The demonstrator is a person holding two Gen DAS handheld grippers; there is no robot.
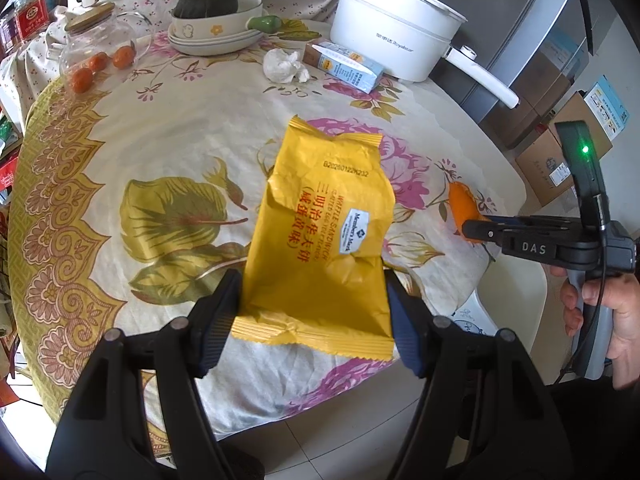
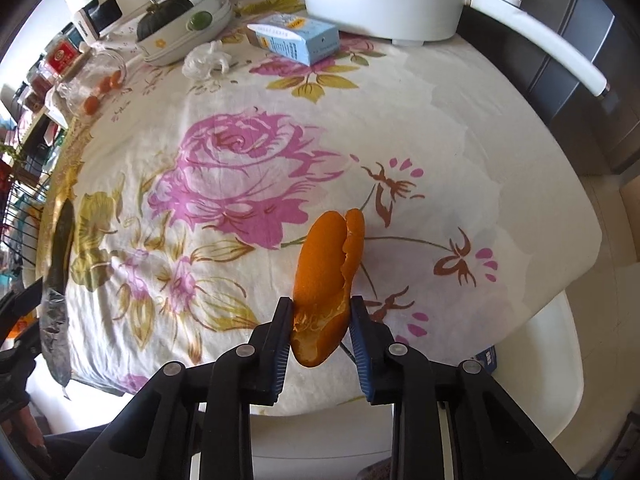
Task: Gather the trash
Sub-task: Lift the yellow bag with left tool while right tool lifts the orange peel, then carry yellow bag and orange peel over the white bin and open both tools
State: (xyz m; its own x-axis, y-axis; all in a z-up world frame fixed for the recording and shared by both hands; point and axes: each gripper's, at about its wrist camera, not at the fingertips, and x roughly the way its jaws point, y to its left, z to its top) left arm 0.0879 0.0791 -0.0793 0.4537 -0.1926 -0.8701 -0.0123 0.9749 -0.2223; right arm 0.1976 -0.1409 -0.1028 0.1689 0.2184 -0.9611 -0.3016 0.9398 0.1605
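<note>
A yellow snack wrapper [image 1: 320,232] hangs over the flowered tablecloth [image 1: 160,128], with my left gripper [image 1: 312,292] shut on its lower sides. My right gripper [image 2: 322,308] is shut on the lower end of a curled orange peel [image 2: 328,264], which sticks up between the pads near the table's right edge. In the left wrist view the right gripper [image 1: 472,232] comes in from the right, held by a hand [image 1: 616,312], with the peel [image 1: 460,204] at its tips. A crumpled white tissue [image 1: 284,65] lies at the far side of the table.
At the back stand a white electric pot [image 1: 396,36] with a long handle, a blue carton [image 1: 348,65], stacked bowls holding a dark squash [image 1: 208,0] and a glass jar [image 1: 100,52] with small oranges. A white chair [image 2: 520,360] sits below the near table edge.
</note>
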